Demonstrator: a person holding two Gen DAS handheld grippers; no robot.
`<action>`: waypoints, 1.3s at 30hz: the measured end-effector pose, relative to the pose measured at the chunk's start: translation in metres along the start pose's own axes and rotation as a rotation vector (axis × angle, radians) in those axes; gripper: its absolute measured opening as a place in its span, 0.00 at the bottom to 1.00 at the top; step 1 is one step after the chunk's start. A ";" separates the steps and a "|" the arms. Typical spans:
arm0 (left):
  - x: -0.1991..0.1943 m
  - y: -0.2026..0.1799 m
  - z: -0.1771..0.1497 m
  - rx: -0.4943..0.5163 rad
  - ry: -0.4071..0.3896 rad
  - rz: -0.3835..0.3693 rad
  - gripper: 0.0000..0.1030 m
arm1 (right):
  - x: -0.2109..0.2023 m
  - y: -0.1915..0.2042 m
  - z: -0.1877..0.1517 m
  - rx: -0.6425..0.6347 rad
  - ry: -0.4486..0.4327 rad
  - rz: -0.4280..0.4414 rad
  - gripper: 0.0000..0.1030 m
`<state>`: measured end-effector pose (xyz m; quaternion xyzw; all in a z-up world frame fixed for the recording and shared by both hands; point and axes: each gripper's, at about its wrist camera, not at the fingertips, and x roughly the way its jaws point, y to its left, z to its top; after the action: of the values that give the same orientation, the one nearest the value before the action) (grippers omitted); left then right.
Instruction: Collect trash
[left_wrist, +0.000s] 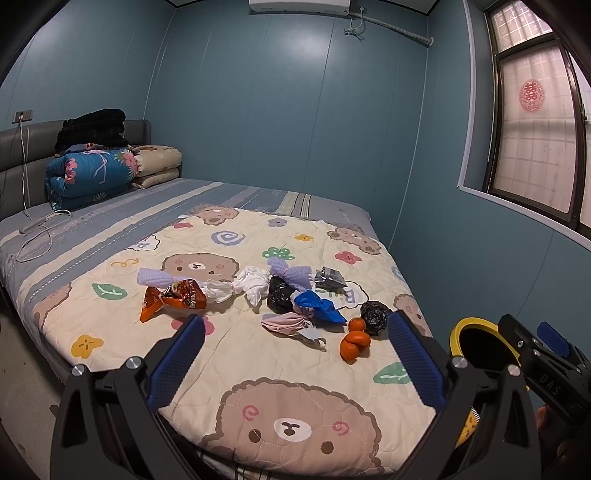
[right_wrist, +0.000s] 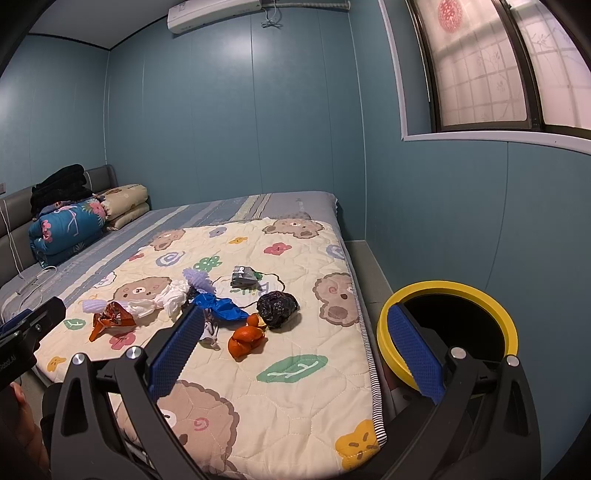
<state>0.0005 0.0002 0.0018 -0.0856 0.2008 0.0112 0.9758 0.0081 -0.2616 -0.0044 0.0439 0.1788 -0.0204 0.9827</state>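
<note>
Left wrist view looks down on a scatter of trash on the bear-print quilt (left_wrist: 122, 354): an orange snack wrapper (left_wrist: 173, 300), white crumpled plastic (left_wrist: 243, 285), lilac foam netting (left_wrist: 291, 276), a small silver packet (left_wrist: 330, 277), two black bags (left_wrist: 279, 298) (left_wrist: 375, 314), a blue plastic bag (left_wrist: 320, 309), a pink face mask (left_wrist: 286, 322) and orange peel (left_wrist: 354, 339). Beneath the blue bag the quilt's print shows pale letters, too mirrored and covered to read. The left gripper (left_wrist: 295, 332) hangs above the near edge of the pile, jaws spread wide and holding nothing; the mask and peel lie just ahead, between its blue pads (left_wrist: 181, 362).

The right gripper (right_wrist: 295, 326) is likewise released and empty, off to the right of the pile, one pad over the quilt and the other over the yellow-rimmed bin (right_wrist: 388, 321) standing on the floor beside the bed. In the left wrist view its black body shows raised letters "DAS". At the left edge of the right wrist view, the other gripper's body reads "Robot.AI", cut off at the start.

A folded floral duvet (left_wrist: 88, 173) sits by the headboard. On the window (left_wrist: 532, 122) is a red paper double-happiness cutout (left_wrist: 532, 95).
</note>
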 end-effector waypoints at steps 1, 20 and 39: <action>0.000 0.000 0.000 0.000 0.001 -0.002 0.93 | 0.000 0.000 0.000 0.000 0.000 0.000 0.92; 0.001 0.000 -0.003 -0.002 0.005 -0.004 0.93 | 0.002 0.000 -0.002 0.002 0.005 0.000 0.92; 0.003 -0.001 -0.009 -0.004 0.012 -0.007 0.93 | 0.003 0.000 -0.002 0.004 0.011 0.000 0.92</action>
<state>-0.0002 -0.0027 -0.0068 -0.0884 0.2065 0.0077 0.9744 0.0103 -0.2612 -0.0077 0.0461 0.1839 -0.0204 0.9817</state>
